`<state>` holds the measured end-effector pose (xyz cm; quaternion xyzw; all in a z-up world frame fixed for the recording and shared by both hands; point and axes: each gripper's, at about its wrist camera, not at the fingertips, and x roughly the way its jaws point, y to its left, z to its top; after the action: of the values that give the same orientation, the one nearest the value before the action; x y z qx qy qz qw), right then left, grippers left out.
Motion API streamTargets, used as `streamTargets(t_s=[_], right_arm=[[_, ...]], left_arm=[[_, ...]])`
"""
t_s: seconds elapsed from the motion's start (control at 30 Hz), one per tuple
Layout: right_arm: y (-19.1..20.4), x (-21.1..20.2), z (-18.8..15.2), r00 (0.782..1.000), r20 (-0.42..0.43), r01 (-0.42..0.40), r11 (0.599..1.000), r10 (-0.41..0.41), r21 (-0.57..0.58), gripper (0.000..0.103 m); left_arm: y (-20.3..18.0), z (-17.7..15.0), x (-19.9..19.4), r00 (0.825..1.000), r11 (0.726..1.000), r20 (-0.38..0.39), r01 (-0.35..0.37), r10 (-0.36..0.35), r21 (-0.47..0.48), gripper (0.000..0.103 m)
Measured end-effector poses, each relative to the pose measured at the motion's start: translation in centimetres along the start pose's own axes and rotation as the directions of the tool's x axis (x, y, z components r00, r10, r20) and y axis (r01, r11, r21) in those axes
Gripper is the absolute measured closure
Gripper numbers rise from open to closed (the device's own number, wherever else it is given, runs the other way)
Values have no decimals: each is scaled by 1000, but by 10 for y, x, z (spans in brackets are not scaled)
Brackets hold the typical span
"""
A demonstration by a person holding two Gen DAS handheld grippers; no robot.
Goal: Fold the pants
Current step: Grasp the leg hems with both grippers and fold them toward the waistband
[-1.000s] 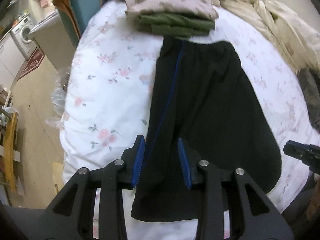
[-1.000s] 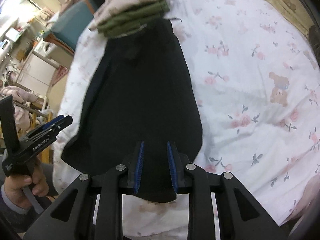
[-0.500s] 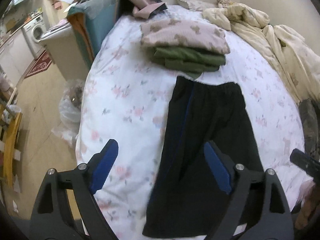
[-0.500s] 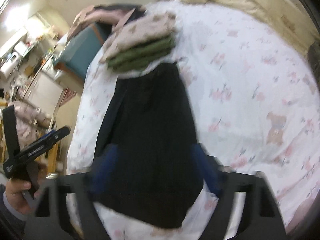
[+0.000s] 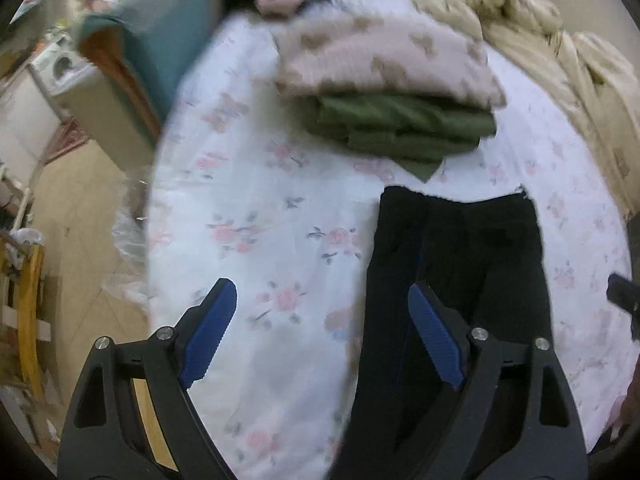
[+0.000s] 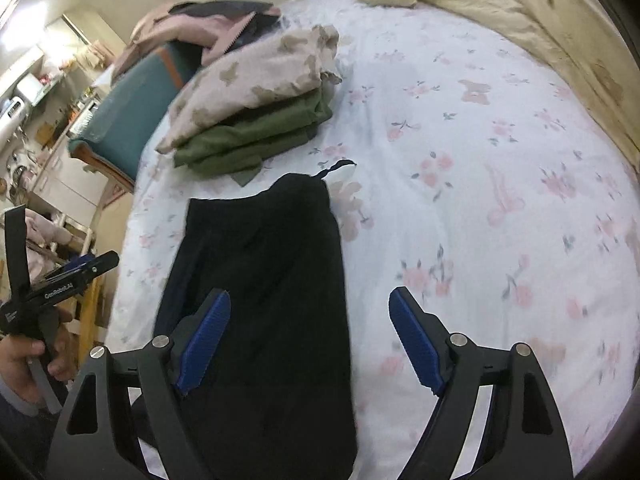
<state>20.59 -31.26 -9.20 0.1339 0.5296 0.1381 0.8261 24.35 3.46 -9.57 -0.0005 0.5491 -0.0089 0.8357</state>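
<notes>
Pants: long black fabric pants [image 6: 264, 280], folded lengthwise into a narrow strip, lie flat on the bed, their waistband at the far end with a drawstring poking out.
Bed: white sheet with pink flower print [image 6: 460, 208].
Left tool [image 5: 322, 328]: blue-padded jaws spread wide, nothing between them; its right finger hangs over the pants' left edge, its left finger over bare sheet.
Right tool [image 6: 308, 336]: jaws wide apart, empty, above the pants' near right part.
Stack: folded beige patterned cloth over olive-green garments [image 5: 400, 120], just beyond the waistband, possibly touching; blur hides it.
Far right: rumpled cream quilt [image 6: 500, 4].
</notes>
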Motion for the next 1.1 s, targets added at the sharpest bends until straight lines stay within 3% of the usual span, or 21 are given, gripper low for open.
streamTargets(t_s=[0.03, 0.1, 0.13, 0.17, 0.23, 0.33, 0.4, 0.47, 0.57, 0.67, 0.7, 0.73, 0.8, 0.87, 0.97, 1.1], right_arm=[[-2, 11, 9, 1000, -16, 17, 1000, -17, -9, 26], [-4, 26, 19, 999, -28, 23, 999, -24, -32, 39], [-4, 35, 25, 999, -36, 21, 998, -23, -51, 43], [-6, 46, 33, 999, -46, 21, 997, -24, -70, 43], [-10, 60, 43, 998, -59, -5, 997, 0, -76, 43], [-16, 82, 58, 998, -65, -29, 997, 24, -66, 43], [-20, 97, 65, 996, -86, -33, 998, 29, -52, 43], [-23, 116, 71, 991, -132, -40, 998, 33, -50, 43], [-19, 139, 76, 985, -173, 6, 994, -25, -108, 43], [-16, 155, 80, 977, -210, 5, 990, -35, -139, 50], [-11, 157, 80, 977, -213, -21, 986, -15, -168, 74], [-7, 157, 80, 973, -229, -51, 982, 8, -182, 79], [-1, 156, 81, 975, -223, -35, 973, -17, -230, 83], [0, 150, 87, 977, -213, -41, 968, -14, -249, 84], [6, 131, 106, 991, -131, -27, 962, -9, -273, 85], [20, 98, 125, 1000, 28, 21, 952, -13, -306, 85]], left_arm=[[-2, 4, 15, 999, 999, -43, 30, -29, 16, 17], [-10, 10, 55, 962, 977, -189, 211, -200, 43, 21], [-11, 13, 64, 956, 971, -194, 234, -220, 49, 26], [-9, 17, 66, 971, 979, -139, 200, -193, 43, 28], [-5, 25, 68, 976, 979, -78, 204, -202, 23, 28], [-12, 36, 90, 975, 980, -118, 194, -188, 46, 28], [-18, 42, 97, 978, 980, -106, 186, -178, 67, 30], [-22, 49, 105, 966, 969, -117, 239, -231, 60, 30], [-32, 57, 120, 957, 960, -145, 266, -252, 84, 32], [-48, 62, 117, 941, 930, -159, 324, -299, 171, 67], [-53, 62, 113, 950, 931, -150, 302, -275, 205, 75], [-55, 62, 110, 951, 926, -149, 301, -272, 226, 81], [-58, 65, 105, 958, 922, -146, 278, -246, 268, 90], [-53, 74, 98, 950, 922, -144, 306, -278, 237, 91], [-54, 96, 74, 959, 919, -47, 280, -278, 277, 91], [-57, 112, 44, 959, 917, 91, 226, -269, 329, 91]])
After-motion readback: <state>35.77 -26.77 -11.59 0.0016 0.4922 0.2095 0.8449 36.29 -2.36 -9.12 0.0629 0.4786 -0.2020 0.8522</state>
